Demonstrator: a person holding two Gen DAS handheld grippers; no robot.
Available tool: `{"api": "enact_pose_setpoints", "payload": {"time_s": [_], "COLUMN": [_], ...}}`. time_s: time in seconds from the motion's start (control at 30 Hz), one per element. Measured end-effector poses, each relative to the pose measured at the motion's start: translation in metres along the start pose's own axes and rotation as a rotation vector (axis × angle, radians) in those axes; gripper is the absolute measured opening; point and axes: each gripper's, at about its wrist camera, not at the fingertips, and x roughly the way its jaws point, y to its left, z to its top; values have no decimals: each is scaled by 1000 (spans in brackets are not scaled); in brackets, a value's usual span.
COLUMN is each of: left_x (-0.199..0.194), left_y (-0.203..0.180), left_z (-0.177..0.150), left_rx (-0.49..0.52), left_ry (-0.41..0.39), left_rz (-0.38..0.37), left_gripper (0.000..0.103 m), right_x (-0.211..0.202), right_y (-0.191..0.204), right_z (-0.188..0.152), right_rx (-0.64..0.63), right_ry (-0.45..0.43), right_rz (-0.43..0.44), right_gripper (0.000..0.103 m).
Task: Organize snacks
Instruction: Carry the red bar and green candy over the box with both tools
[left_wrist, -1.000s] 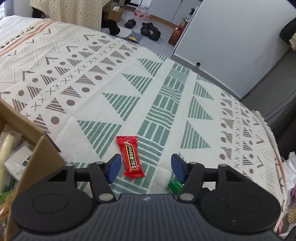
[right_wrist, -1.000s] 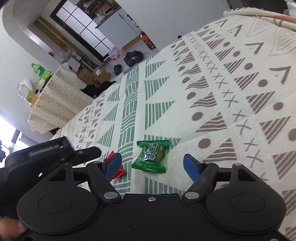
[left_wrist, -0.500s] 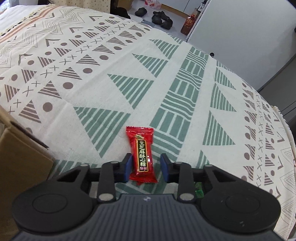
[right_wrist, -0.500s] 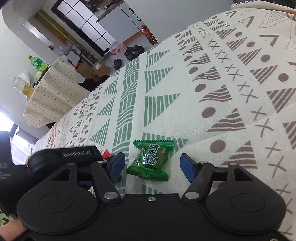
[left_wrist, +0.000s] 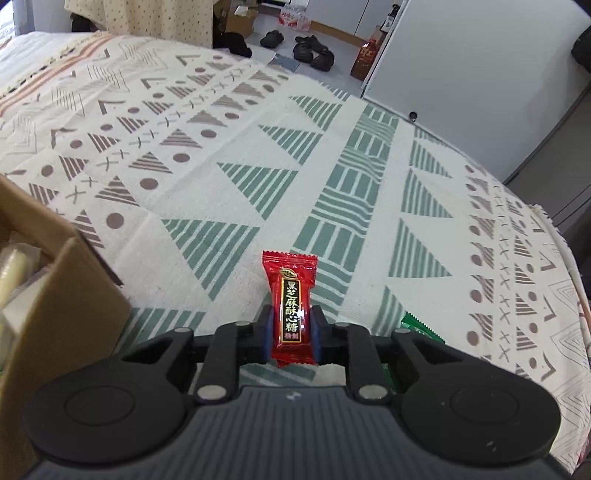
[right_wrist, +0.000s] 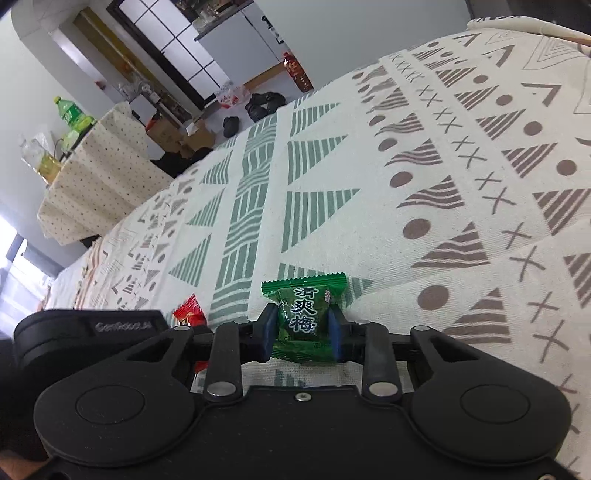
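The left hand-held gripper has its two blue pads pressed on a red candy. The pads squeeze the lower half of the wrapper, one on each side. The top of the red candy sticks out past the pads and points away from the camera. It has a black strip with gold letters down the middle.

The right hand-held gripper has its blue pads pressed on a green candy. The pads hold it by its two sides. The crinkly top edge of the green wrapper pokes up past the pads. It has dark letters on the front.

Both candies are low over a cloth that covers the surface under them. The cloth is cream, with green triangles and stripes, and brown triangles, dots and crosses. It cannot be told if the candies touch the cloth.

In the left wrist view, a brown cardboard box sits at the left edge, close to the left hand-held gripper. Pale packets show inside it. A bit of green wrapper also peeks out at the right, behind the gripper's arm.

In the right wrist view, the left hand-held gripper shows at the lower left, with a bit of red wrapper beside it.

Far off on the floor are some dark shoes.
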Motion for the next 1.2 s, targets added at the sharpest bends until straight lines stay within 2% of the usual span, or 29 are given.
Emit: {"api": "enact_pose_setpoints", "payload": {"time_s": [0.33,0.7,1.2], "left_x": [-51,-113,-194], "left_y": [-2,11,68], "left_z": [-10,-23,-31], "left_rx": [50,45,23], "left_ry": [-49,-108,-205], "left_rz": [-19,-47,-61], "left_gripper": [19,19,19], "right_x": [-34,-84,-133], "right_y": [1,15,51], "right_z": [0,-10,-37], "right_rx": [41,63,46], "right_ry": [-51,-127,-200], "right_rz": [34,61,98], "right_gripper": [27,27,27]}}
